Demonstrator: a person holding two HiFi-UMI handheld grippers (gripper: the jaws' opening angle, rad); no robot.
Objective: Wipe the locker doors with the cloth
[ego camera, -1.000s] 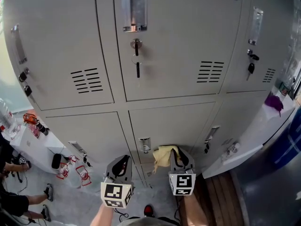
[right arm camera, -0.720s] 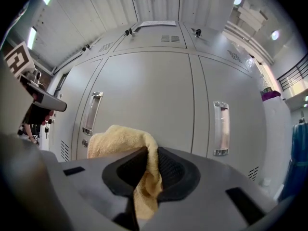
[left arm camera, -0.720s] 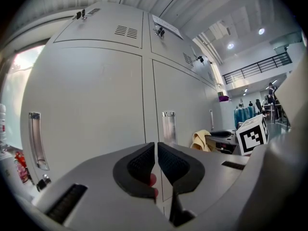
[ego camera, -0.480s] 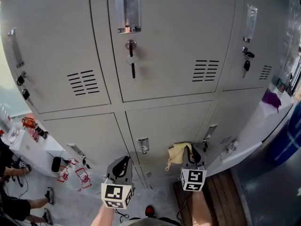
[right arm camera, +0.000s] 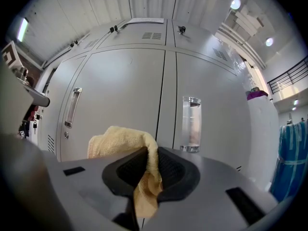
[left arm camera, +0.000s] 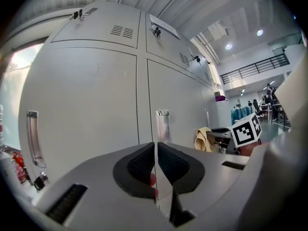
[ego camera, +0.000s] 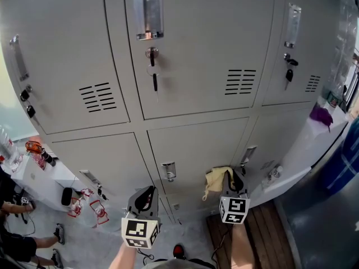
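Observation:
Grey locker doors (ego camera: 202, 49) fill the head view, upper row with keys in the locks, lower row below. My right gripper (ego camera: 234, 179) is shut on a yellow cloth (ego camera: 216, 178), held low before a lower door (ego camera: 196, 150) near its handle (ego camera: 247, 153). In the right gripper view the yellow cloth (right arm camera: 126, 141) bunches out between the jaws, facing a lower door (right arm camera: 120, 100) and a metal handle (right arm camera: 191, 124). My left gripper (ego camera: 145, 198) hangs lower left, shut and empty. In the left gripper view the left gripper (left arm camera: 156, 160) points at a lower door (left arm camera: 86, 109).
A white ledge (ego camera: 303, 150) with a purple object (ego camera: 322, 115) runs along the right of the lockers. A white table (ego camera: 39, 170) with small items, and a seated person's legs (ego camera: 22, 242), are at lower left. Wooden boards (ego camera: 258, 245) lie on the floor below right.
My right gripper with the cloth has moved rightward along the lower lockers. The left gripper has stayed in place. The head view has shifted slightly right.

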